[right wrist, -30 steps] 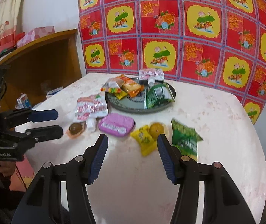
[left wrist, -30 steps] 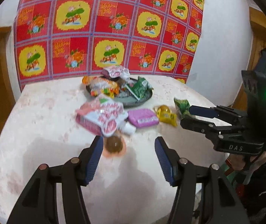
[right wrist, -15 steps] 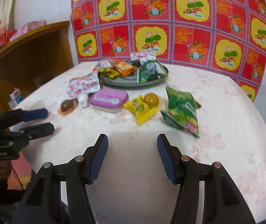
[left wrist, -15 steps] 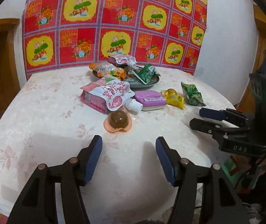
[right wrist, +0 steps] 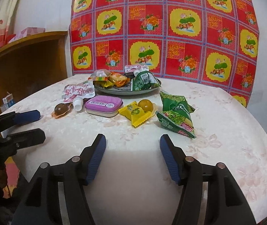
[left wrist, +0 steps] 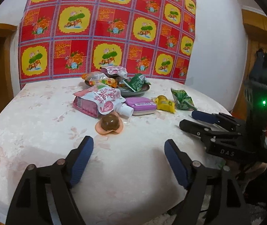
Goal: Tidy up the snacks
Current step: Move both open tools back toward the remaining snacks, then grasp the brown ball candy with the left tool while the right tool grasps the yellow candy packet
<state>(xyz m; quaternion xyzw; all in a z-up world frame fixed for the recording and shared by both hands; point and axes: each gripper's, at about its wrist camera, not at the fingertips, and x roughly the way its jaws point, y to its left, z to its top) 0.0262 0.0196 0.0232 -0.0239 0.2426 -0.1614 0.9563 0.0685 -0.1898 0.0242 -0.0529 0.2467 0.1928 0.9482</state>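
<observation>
Pale floral cloth covers the table (left wrist: 30,123); snacks are strewn across the far half. My left tool (left wrist: 126,159) hangs over bare cloth near the table's front edge, jaws wide apart and just been opening further, nothing between them. My right tool (right wrist: 132,155) is the same: jaws apart, just widened a bit, empty, over bare cloth. Both sit low and short of the pile, so I judge this is the approach, no pick started yet.

Plate (right wrist: 126,91) sits at the back by the red-yellow patterned wall hanging (right wrist: 161,28). It already carries an orange packet (right wrist: 117,79), a green packet (right wrist: 142,81), a small pink pouch (right wrist: 136,69) and a clear-wrapped pack (right wrist: 100,76), which looks like the collecting spot. So the loose ones in front are likely what's left.

Loose items, left to right in the right wrist view:
- brown jelly cup (left wrist: 110,122), on a peach-coloured lid flange, nearest my left tool, well short of its pads
- pink-white spout pouch (left wrist: 99,101), lying flat, white cap pointing toward me, touching or just beside the jelly cup
- purple tin (right wrist: 104,106), flat, lidded, label on top
- yellow wrapped candy (right wrist: 135,113), crimped ends, with a yellow jelly cup (right wrist: 145,105) just behind it
- two green crinkled packets (right wrist: 176,112), one partly overlapping the other, puffy, nearest my right tool's right side

Wrappers are glossy and will likely slip; the jelly cups are round and small.
</observation>
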